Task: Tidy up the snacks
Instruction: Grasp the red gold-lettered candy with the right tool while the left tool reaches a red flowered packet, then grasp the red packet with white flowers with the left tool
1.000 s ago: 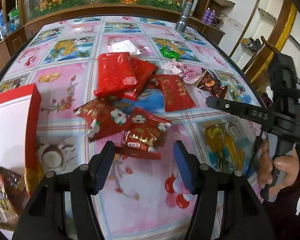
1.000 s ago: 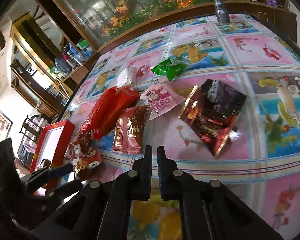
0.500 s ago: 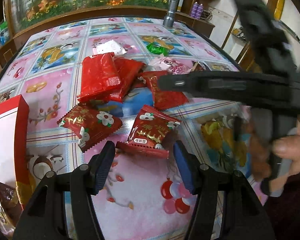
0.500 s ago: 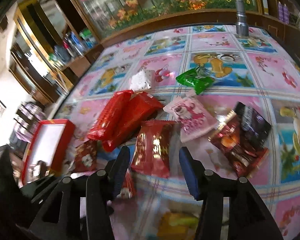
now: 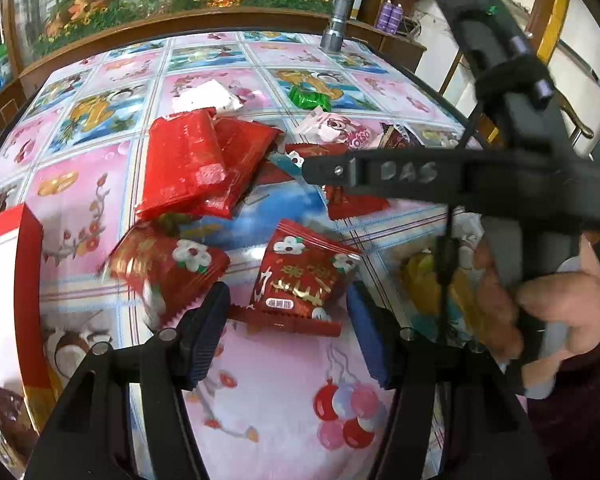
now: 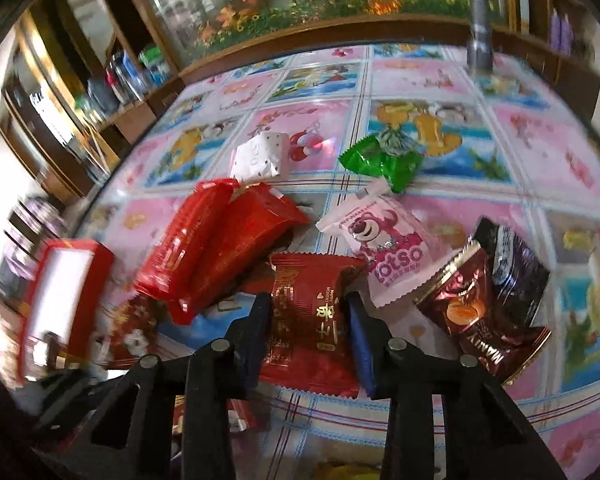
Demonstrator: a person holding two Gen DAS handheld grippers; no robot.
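While both jaws gape, left hand-held gripper (image 5: 288, 320) flanks flowered packet (image 5: 300, 280), right hand-held gripper (image 6: 306, 332) straddles red packet (image 6: 308, 320)

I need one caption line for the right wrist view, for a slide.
Right gripper, jaws open, straddles a dark red snack packet on the patterned table.

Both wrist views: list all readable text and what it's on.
"DAS": raised letters on the right gripper, on its finger.
"otso": pink bear packet; first letter cut off, small print below unreadable.
"MANLY": upside down on the dark brown packet; reading uncertain.
Gold Chinese characters: dark red packet between the right gripper's open fingers, and red flower packet ahead of the left gripper; not legible.
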